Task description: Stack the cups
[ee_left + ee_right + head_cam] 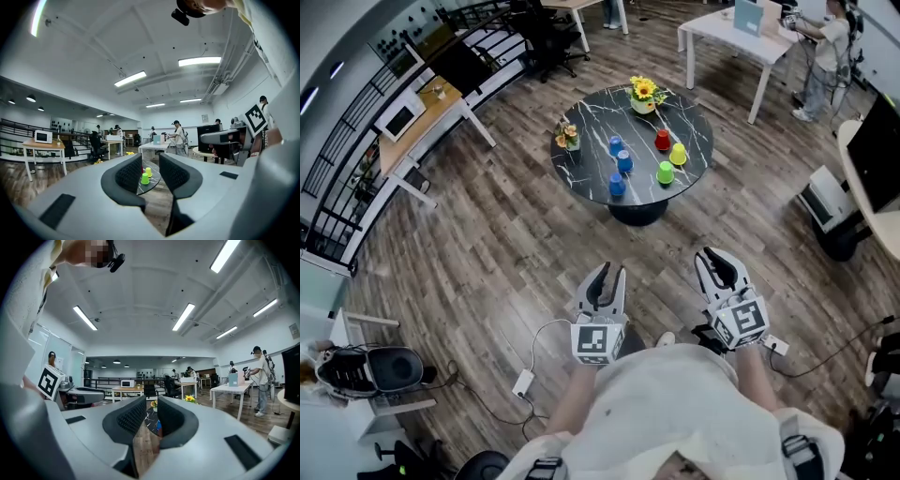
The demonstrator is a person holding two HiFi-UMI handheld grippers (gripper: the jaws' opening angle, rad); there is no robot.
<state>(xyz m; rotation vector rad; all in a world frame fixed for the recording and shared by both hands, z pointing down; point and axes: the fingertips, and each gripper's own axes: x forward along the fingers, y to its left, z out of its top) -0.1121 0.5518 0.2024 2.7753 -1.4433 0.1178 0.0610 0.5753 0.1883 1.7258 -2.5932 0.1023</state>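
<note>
A round black marble table [591, 173] stands a few steps ahead on the wood floor. On it are three blue cups [624, 161], a red cup [663, 140], a yellow cup [678, 154] and a green cup [666, 172], all apart and upside down. My left gripper [612, 273] and right gripper [712, 256] are held close to my body, well short of the table. Both are open with nothing between the jaws. The left gripper [151, 168] frames the green cup [145, 178] and yellow cup [148, 171] far off. The right gripper [151, 411] frames a blue cup [160, 425].
A sunflower pot [644, 95] and a small flower pot [569, 138] stand on the table. A desk with a microwave [400, 119] is at the left, a white table [731, 37] and a person [825, 56] at the back right. Cables [534, 361] lie on the floor.
</note>
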